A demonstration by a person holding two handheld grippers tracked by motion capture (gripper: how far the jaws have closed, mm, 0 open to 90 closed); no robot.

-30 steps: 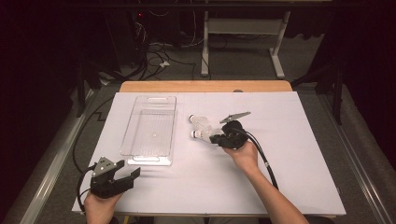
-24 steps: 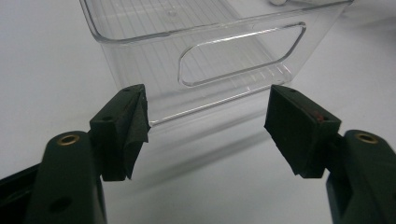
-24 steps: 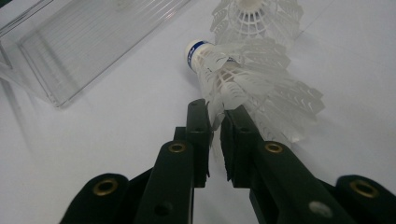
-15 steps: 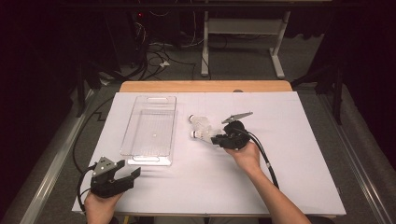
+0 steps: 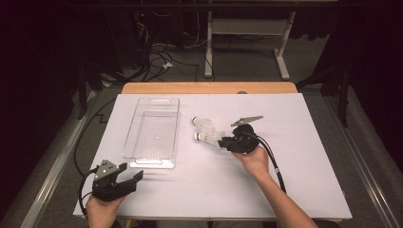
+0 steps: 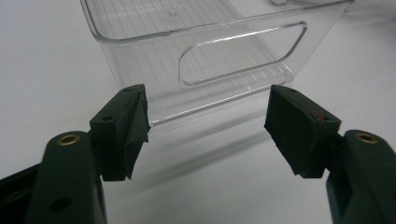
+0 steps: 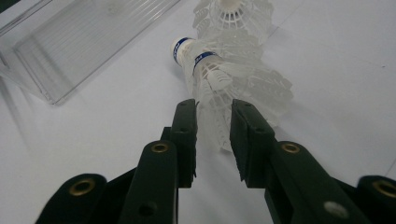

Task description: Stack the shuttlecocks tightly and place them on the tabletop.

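Right gripper (image 5: 222, 142): lies low over the white table cover (image 5: 304, 142), jaws pointing toward the shuttlecocks. In the right gripper view (image 7: 212, 140) the jaws stand a narrow gap apart and have just been opening; the feather skirt of the nearest shuttlecock (image 7: 233, 88) sits between the pads, which flank it without visibly pressing. Whether they touch the feathers cannot be told.

Three white shuttlecocks lie together in that view, two with a blue band below the cork; a third (image 7: 233, 14) lies farther off. In the high view the cluster (image 5: 205, 131) lies just right of the clear plastic bin (image 5: 153, 102).

Left gripper (image 5: 130, 178): held at the near left edge of the table, jaws spread wide, nothing between them. Its own view (image 6: 205, 130) faces the bin's handle end (image 6: 243, 56), near but apart.
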